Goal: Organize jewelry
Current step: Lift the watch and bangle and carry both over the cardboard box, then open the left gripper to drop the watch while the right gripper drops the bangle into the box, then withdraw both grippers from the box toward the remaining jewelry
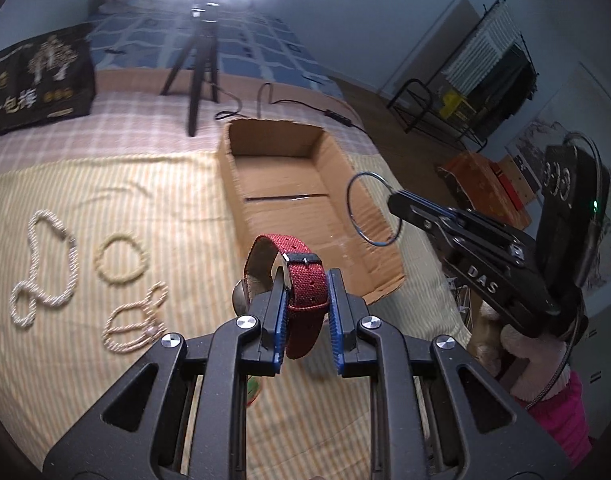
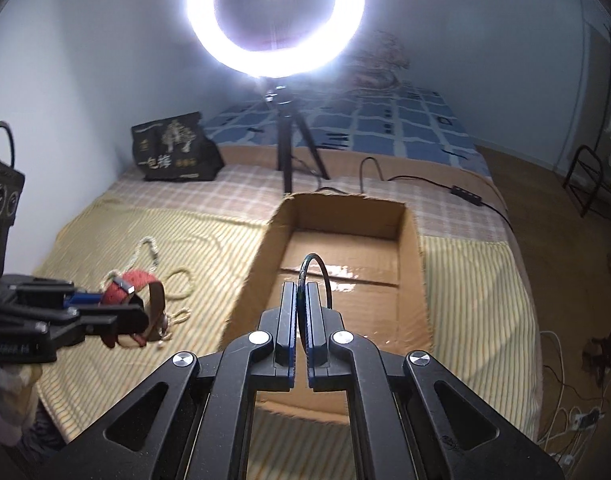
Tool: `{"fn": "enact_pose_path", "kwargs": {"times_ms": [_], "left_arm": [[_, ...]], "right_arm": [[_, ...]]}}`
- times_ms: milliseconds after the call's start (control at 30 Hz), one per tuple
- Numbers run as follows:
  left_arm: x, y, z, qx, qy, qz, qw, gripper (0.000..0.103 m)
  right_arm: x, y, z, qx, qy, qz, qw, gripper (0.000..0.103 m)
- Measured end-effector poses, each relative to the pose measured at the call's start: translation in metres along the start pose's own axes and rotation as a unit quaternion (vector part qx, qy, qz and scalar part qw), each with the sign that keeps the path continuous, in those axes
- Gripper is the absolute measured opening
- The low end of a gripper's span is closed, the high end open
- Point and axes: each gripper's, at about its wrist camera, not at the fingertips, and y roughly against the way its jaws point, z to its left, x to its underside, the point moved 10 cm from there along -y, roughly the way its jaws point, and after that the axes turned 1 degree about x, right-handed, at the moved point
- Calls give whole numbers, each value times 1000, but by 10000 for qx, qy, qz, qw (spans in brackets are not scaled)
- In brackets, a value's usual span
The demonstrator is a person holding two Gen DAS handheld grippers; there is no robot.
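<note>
My left gripper is shut on a red woven watch strap and holds the watch above the striped cloth, just left of the open cardboard box. My right gripper is shut on a thin dark metal bangle and holds it over the box. The bangle and right gripper also show in the left wrist view, above the box's right wall. The left gripper with the watch shows at the left of the right wrist view.
On the cloth left of the box lie a white rope necklace, a cream bracelet and a thin cord necklace with a pearl. A ring light on a tripod and a black bag stand behind. A cable runs behind the box.
</note>
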Motion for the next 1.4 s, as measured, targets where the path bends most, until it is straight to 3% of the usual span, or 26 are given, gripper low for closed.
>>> {"fn": "enact_pose_path", "kwargs": {"times_ms": [300, 700, 733, 767, 800, 833, 867, 900, 967, 1400], "left_arm": [[-10, -41, -29, 118, -321, 131, 9993, 16], [-4, -65, -31, 62, -423, 284, 9987, 16], [-4, -64, -30, 40, -414, 277, 9987, 17], [-4, -65, -29, 12, -420, 289, 9987, 26], [-5, -64, -28, -11, -431, 291, 9986, 45], [-5, -63, -28, -38, -434, 262, 9987, 52], [-6, -61, -27, -66, -451, 191, 9988, 55], [-7, -60, -26, -115, -494, 164, 9986, 55], [-6, -58, -26, -149, -579, 170, 9981, 55], [-3, -35, -18, -271, -631, 37, 9976, 55]], "right_arm": [[-15, -18, -32, 120, -260, -43, 9996, 2], [-16, -37, -52, 102, -561, 38, 9984, 2], [-17, -38, -52, 90, -567, 56, 9983, 2], [-17, -38, -52, 58, -597, 59, 9982, 2], [-17, -38, -53, 55, -627, 49, 9980, 5], [-17, -38, -55, 82, -689, 48, 9976, 8], [-17, -37, -57, 120, -736, 44, 9972, 22], [-18, -36, -60, 206, -781, 16, 9967, 41], [-20, -29, -65, 356, -832, -128, 9958, 59], [-20, -11, -70, 718, -913, -140, 9931, 70]]}}
